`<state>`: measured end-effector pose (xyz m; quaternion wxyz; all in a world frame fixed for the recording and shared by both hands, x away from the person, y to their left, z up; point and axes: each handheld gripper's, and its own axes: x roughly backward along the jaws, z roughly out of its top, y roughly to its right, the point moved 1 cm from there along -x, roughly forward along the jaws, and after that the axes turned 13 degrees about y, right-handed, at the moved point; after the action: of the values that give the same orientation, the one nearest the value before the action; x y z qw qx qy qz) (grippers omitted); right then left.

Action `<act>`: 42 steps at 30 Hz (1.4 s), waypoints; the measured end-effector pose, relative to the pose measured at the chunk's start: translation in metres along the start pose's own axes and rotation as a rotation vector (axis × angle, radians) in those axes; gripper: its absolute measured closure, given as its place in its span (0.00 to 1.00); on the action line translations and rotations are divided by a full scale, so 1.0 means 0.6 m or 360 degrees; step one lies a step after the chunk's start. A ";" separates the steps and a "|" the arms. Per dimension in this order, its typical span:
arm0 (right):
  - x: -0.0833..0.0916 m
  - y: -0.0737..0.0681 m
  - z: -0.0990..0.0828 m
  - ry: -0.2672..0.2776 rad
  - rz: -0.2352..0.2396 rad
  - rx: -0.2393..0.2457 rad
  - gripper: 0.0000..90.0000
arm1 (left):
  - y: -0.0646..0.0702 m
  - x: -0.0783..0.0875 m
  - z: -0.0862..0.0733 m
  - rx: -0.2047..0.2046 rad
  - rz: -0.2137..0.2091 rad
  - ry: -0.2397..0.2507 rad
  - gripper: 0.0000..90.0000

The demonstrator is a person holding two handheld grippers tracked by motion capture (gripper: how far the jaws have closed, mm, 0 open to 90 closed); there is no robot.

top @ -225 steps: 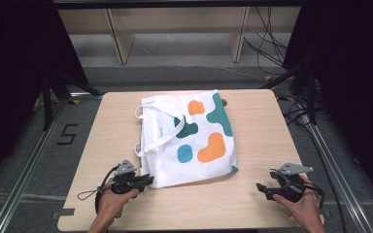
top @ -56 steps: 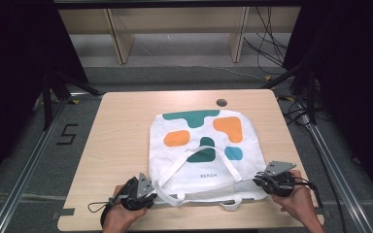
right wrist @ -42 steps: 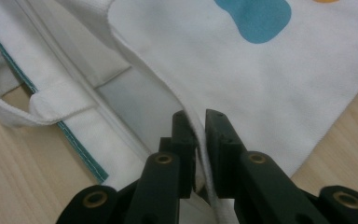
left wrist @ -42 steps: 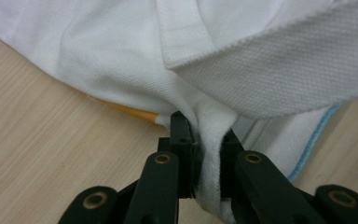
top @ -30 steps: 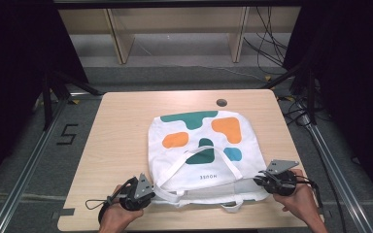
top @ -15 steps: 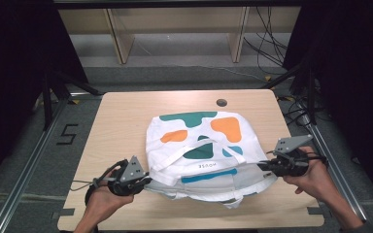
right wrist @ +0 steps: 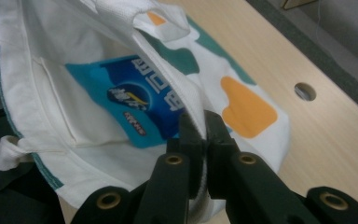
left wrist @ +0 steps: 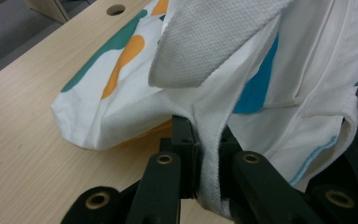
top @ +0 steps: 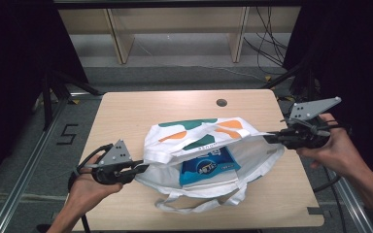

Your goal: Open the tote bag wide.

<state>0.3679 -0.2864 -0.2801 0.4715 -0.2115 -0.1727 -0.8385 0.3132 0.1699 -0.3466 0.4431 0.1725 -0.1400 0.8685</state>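
Pinching white canvas on both sides, the two sets of fingers are closed tight on the rim of the tote bag [top: 199, 145]: the left gripper [top: 138, 168] has a fold of hem and strap squeezed between its black fingers [left wrist: 182, 140], and the right gripper [top: 271, 137] has the opposite edge of the mouth clamped the same way, cloth running straight down between its fingers [right wrist: 192, 135]. Between them the bag's mouth is stretched open toward the near side, its printed face with teal and orange blobs lifted off the table [top: 141, 111] and its lower panel lying flat. Inside, a blue packet [top: 209, 165] with white lettering lies on the bottom panel, roughly midway between the two grippers and a little nearer than the line joining them. One handle loop [top: 194, 201] trails loose along the near edge of the table. What worries me is how little cloth each grip has: it looks like only a narrow strip of hem, so a harder pull apart could slide the fabric out of one side and let the mouth drop shut over the packet. Lifting higher could also tip the bag toward the near edge, and the packet, lying free, might slip out that way.
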 end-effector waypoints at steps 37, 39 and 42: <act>0.015 0.095 0.124 0.0087 -0.0232 0.0010 0.99 | -0.028 -0.005 0.079 0.0107 -0.0061 0.0178 0.93; 0.006 0.106 0.111 0.0068 -0.0225 -0.0020 0.99 | -0.029 -0.016 0.074 0.0096 -0.0050 0.0180 0.93; -0.008 0.114 0.097 0.0043 -0.0227 -0.0054 0.99 | -0.033 -0.031 0.063 0.0046 -0.0023 0.0111 0.93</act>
<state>0.4401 -0.2882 -0.2267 0.4093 -0.1953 -0.1668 -0.8755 0.3461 0.1528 -0.3186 0.4516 0.1494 -0.1107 0.8727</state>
